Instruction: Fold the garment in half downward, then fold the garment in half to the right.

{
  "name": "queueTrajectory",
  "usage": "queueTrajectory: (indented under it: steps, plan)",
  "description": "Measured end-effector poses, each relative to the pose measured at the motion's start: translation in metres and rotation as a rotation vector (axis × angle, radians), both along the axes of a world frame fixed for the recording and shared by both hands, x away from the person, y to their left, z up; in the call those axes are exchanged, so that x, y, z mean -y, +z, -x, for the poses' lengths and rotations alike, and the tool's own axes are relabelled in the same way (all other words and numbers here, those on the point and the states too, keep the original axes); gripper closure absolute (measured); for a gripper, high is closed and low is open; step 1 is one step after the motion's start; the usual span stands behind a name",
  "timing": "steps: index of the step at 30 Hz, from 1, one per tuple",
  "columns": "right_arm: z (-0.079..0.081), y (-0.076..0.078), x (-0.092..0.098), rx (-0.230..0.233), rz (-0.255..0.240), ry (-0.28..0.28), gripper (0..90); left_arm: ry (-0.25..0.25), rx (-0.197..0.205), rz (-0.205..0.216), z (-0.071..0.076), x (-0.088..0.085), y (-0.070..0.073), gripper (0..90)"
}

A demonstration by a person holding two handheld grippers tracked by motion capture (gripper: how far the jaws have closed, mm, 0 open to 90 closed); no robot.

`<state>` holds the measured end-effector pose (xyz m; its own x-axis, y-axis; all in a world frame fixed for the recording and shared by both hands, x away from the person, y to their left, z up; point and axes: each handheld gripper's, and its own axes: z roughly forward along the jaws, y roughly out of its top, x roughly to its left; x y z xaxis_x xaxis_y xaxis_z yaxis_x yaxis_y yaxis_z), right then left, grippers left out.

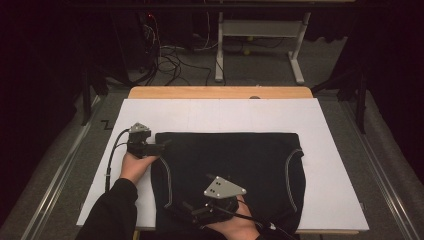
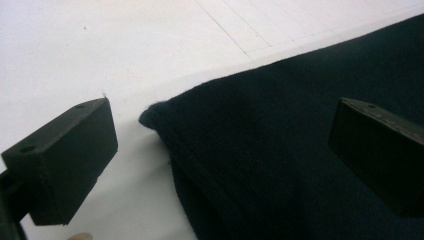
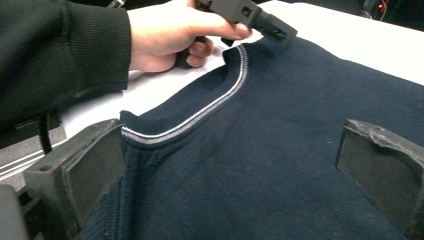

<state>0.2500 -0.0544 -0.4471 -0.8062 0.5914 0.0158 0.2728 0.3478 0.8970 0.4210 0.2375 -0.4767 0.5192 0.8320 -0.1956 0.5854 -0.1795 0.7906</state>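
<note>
Garment (image 1: 230,172) corner between spread left tongs (image 2: 225,150), right tongs (image 3: 230,165) spread above hem, white board (image 1: 330,165) bare around.

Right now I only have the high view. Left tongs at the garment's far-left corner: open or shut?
Observer: Open. In the left gripper view the left tongs straddle a corner of the sweater, with nothing clamped.
Operator: Right tongs?
Observer: The right tongs are open too, jaws wide apart, above the sweater just short of its striped trim.
Operator: Garment looks black here.
Observer: The right gripper view shows it as navy knit, and the trim carries a pale grey stripe.
</note>
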Motion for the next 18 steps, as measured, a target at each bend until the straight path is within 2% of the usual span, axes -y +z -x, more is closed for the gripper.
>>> queueTrajectory:
  steps: [2,4,6,10,15,18]
  plan:
    - [0.001,0.0,-0.003,0.0,0.007,0.008,0.1,0.001,-0.01,-0.002,0.0,-0.002,-0.001,0.0]
    - [0.002,0.0,-0.007,-0.001,0.013,0.017,0.1,0.006,-0.002,0.02,0.003,-0.004,-0.002,0.0]
    - [0.004,0.0,-0.01,0.0,0.018,0.026,0.1,0.009,-0.004,0.01,0.005,-0.005,-0.002,0.0]
    - [0.006,0.001,-0.014,0.004,0.024,0.037,0.1,0.029,-0.025,0.028,0.003,-0.007,-0.003,0.0]
    - [0.008,0.002,-0.02,0.009,0.032,0.052,0.1,0.045,-0.069,0.003,-0.002,-0.004,-0.005,0.0]
    - [0.009,0.0,-0.024,0.003,0.03,0.058,0.1,0.05,-0.071,-0.027,-0.002,-0.002,-0.005,0.0]
